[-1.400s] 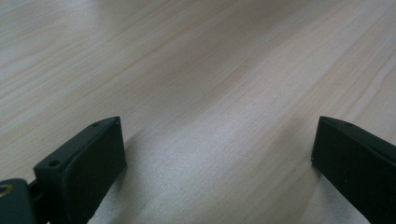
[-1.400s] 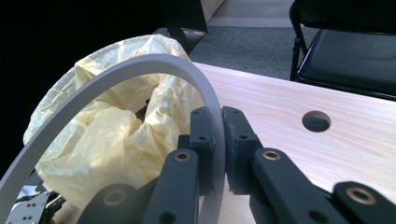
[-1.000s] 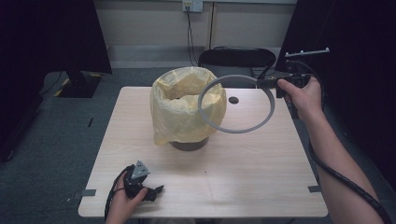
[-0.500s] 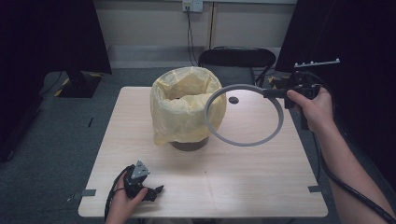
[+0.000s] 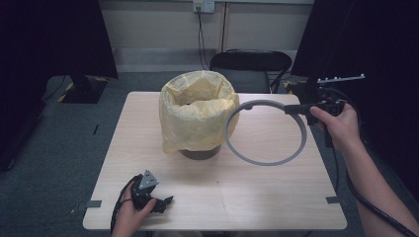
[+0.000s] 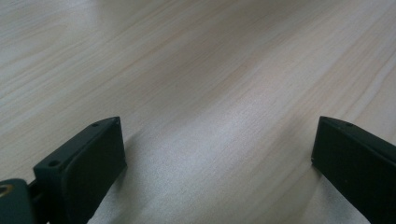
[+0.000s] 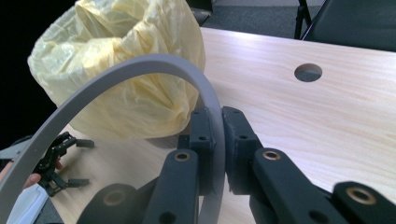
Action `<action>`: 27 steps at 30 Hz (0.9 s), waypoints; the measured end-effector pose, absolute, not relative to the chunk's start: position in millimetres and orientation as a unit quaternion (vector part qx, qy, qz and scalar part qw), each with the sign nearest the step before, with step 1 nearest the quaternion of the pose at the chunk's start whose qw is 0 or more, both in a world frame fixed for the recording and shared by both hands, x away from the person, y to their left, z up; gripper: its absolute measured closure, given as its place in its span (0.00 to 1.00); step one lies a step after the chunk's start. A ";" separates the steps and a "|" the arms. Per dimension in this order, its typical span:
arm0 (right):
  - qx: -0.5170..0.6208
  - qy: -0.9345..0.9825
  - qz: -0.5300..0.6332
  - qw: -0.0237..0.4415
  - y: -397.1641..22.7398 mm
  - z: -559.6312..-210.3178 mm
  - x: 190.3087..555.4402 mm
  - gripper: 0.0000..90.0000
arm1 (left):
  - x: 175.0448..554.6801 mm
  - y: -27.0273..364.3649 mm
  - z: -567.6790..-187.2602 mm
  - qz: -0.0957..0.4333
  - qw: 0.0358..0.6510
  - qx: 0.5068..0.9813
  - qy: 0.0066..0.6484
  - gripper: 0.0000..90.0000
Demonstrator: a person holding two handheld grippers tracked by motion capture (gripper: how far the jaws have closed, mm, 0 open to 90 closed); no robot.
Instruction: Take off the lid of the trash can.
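A small bin lined with a yellow bag (image 5: pixel 198 111) (image 7: pixel 126 74) stands on the wooden table (image 5: pixel 217 192), left of its middle. My right gripper (image 5: pixel 299 109) (image 7: pixel 218 135) is shut on the rim of a grey ring (image 5: pixel 265 159) (image 7: pixel 126 70). It holds the ring in the air over the table's right half, just right of the bin. My left gripper (image 5: pixel 165 203) (image 6: pixel 217 154) rests on the table near the front left edge, jaws open with only bare wood between them.
A round cable hole (image 7: pixel 308 72) is cut in the table's far side. A black chair (image 5: pixel 249 61) stands behind the table. Dark screens stand at both sides. Tape strips (image 5: pixel 332 199) mark the table's front corners.
My right hand has carried the grey ring to the right and down, away from the bin's top. The left gripper has stayed where it was.
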State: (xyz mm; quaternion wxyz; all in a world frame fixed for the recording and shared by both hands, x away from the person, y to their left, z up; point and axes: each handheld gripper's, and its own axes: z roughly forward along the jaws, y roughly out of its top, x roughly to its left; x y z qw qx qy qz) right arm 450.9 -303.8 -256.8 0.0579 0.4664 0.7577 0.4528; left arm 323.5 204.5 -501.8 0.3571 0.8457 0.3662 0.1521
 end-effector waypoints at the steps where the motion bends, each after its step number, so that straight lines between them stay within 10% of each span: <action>1: 0.466 0.759 0.452 0.059 -304.3 -258.6 450.7 0.93 | 323.6 204.8 -501.6 0.152 0.355 0.847 0.365 0.02; 27: 0.483 0.755 0.442 0.039 -313.5 -319.1 452.6 0.93 | 323.6 204.7 -501.7 0.152 0.356 0.847 0.365 0.02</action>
